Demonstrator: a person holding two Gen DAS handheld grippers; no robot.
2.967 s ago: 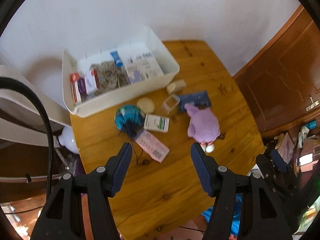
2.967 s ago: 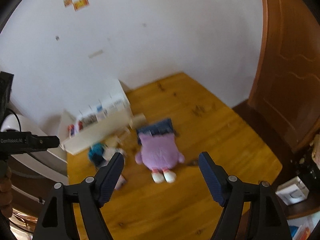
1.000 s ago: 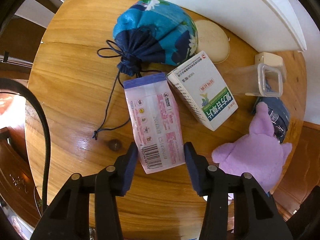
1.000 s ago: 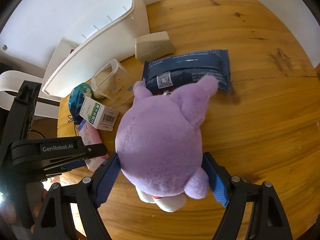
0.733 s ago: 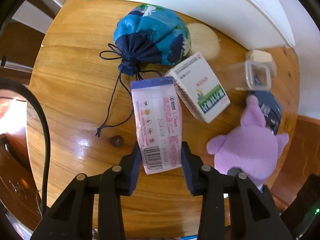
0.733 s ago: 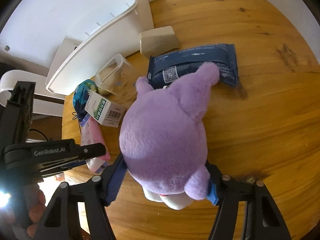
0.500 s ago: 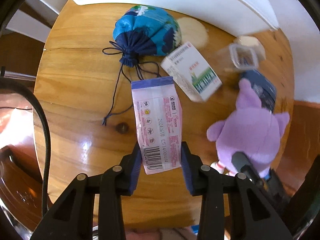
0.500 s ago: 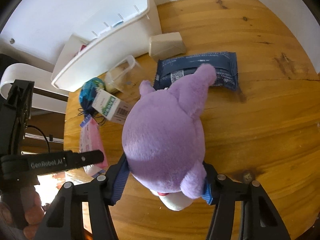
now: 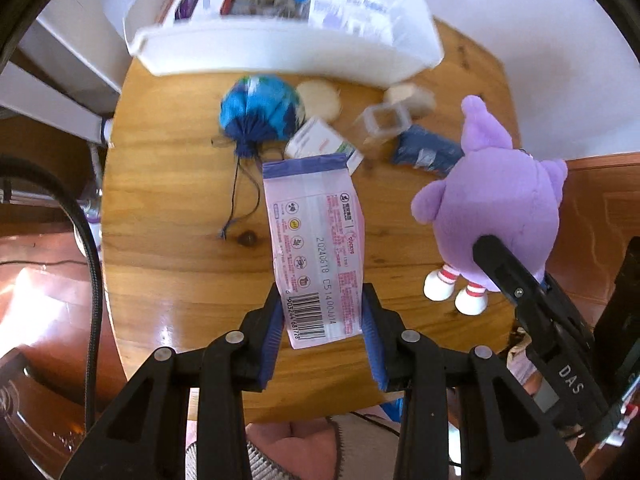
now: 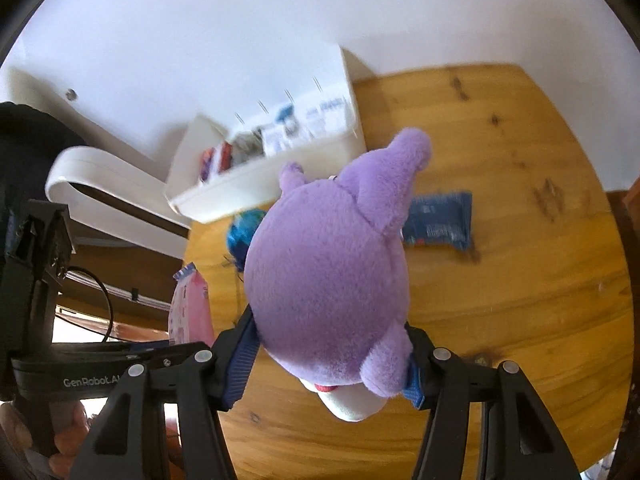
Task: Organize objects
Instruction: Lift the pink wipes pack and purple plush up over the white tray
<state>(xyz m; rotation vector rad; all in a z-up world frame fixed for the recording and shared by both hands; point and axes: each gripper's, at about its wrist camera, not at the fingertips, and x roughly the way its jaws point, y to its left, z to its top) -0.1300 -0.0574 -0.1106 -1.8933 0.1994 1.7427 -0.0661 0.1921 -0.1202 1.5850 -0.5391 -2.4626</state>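
On the pink packet [image 9: 316, 248] the print "20240618 C514" and barcode digits "6 903244 681728" can be read, "DAS" is seen on the right gripper's [image 10: 326, 360] black body, and "GenRobot.AI" on the left gripper's [image 9: 322, 332] — nothing else is legible.

Left claw [image 9: 323, 326] clamped; right claw [image 10: 328, 360] apparently clamped too.

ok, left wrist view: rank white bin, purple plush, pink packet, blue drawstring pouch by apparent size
1. white bin
2. purple plush
3. pink packet, close to the plush; both are held near the camera, so their true order is unsure
4. blue drawstring pouch
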